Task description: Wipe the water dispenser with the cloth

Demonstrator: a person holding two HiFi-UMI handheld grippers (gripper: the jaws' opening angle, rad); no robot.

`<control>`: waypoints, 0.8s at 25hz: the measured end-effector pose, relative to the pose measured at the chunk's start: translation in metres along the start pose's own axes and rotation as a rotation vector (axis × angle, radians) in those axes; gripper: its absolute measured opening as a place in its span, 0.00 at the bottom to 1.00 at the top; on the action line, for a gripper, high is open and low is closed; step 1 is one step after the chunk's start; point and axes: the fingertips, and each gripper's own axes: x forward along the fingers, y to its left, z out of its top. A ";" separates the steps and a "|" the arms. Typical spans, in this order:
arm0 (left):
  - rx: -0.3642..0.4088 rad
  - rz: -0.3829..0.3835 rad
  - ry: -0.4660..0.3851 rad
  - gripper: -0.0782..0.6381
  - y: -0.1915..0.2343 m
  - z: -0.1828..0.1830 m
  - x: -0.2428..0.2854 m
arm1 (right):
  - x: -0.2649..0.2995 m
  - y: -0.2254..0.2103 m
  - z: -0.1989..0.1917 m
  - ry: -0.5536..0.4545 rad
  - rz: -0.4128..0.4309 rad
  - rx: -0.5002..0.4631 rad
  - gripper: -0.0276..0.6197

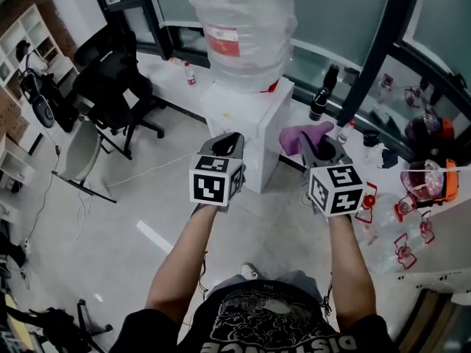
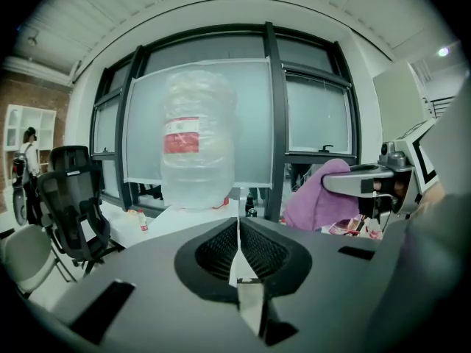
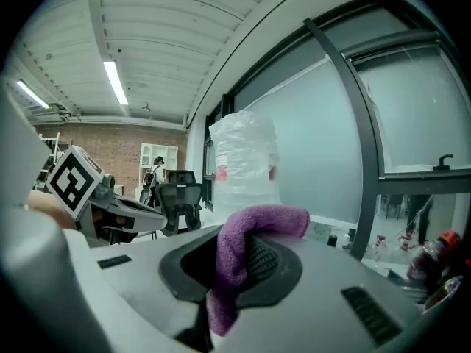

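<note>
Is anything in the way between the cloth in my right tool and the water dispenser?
Nothing visible. The cloth, clamped in the right tool, faces the water dispenser across open air.

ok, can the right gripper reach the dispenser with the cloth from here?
Probably yes: the right gripper holds the cloth just beside the white dispenser, with nothing between them in the head view.

A purple cloth (image 3: 237,259), a white water dispenser (image 1: 244,120), a clear bottle (image 1: 241,9) with a red label (image 1: 223,41).
</note>
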 end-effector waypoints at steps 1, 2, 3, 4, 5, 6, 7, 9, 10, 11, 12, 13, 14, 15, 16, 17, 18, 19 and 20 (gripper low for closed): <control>-0.001 0.001 -0.003 0.15 0.000 0.002 0.006 | 0.003 -0.006 0.000 0.000 -0.002 -0.001 0.11; -0.003 0.002 -0.003 0.15 0.000 0.003 0.013 | 0.006 -0.011 0.000 0.000 -0.001 -0.001 0.11; -0.005 0.005 -0.001 0.15 -0.001 0.003 0.019 | 0.009 -0.017 0.000 0.000 0.004 0.000 0.11; -0.006 0.010 0.002 0.15 -0.003 0.003 0.026 | 0.012 -0.023 0.000 0.000 0.011 0.001 0.11; -0.005 0.017 0.006 0.15 -0.004 0.003 0.032 | 0.016 -0.030 0.000 -0.003 0.020 -0.001 0.11; -0.003 0.027 0.010 0.15 -0.006 0.003 0.039 | 0.020 -0.037 0.000 -0.007 0.030 -0.006 0.11; -0.002 0.039 0.013 0.15 -0.007 0.004 0.046 | 0.025 -0.044 0.000 -0.010 0.041 -0.014 0.11; -0.004 0.070 0.020 0.15 -0.009 0.006 0.060 | 0.035 -0.061 0.000 -0.015 0.069 -0.020 0.11; -0.007 0.088 0.022 0.15 -0.010 0.008 0.068 | 0.041 -0.070 0.000 -0.018 0.086 -0.015 0.11; -0.012 0.107 0.024 0.15 -0.011 0.012 0.075 | 0.047 -0.079 0.001 -0.020 0.104 -0.012 0.11; -0.018 0.125 0.024 0.15 -0.012 0.016 0.083 | 0.054 -0.088 0.002 -0.020 0.119 -0.013 0.11; -0.024 0.143 0.023 0.15 -0.014 0.021 0.091 | 0.062 -0.098 0.002 -0.017 0.134 -0.017 0.11; -0.030 0.161 0.022 0.15 -0.016 0.025 0.099 | 0.068 -0.107 0.002 -0.013 0.149 -0.020 0.11; -0.038 0.179 0.022 0.15 -0.018 0.029 0.107 | 0.075 -0.118 0.002 -0.010 0.165 -0.021 0.11; -0.045 0.197 0.022 0.15 -0.020 0.032 0.114 | 0.081 -0.128 0.003 -0.009 0.181 -0.020 0.11; -0.054 0.215 0.023 0.15 -0.021 0.035 0.121 | 0.086 -0.137 0.004 -0.009 0.197 -0.020 0.11; -0.062 0.233 0.025 0.15 -0.022 0.037 0.127 | 0.092 -0.145 0.006 -0.010 0.212 -0.020 0.11; -0.069 0.251 0.027 0.15 -0.022 0.038 0.132 | 0.097 -0.151 0.007 -0.010 0.228 -0.022 0.11; -0.073 0.267 0.030 0.15 -0.023 0.040 0.136 | 0.103 -0.158 0.007 -0.008 0.242 -0.024 0.11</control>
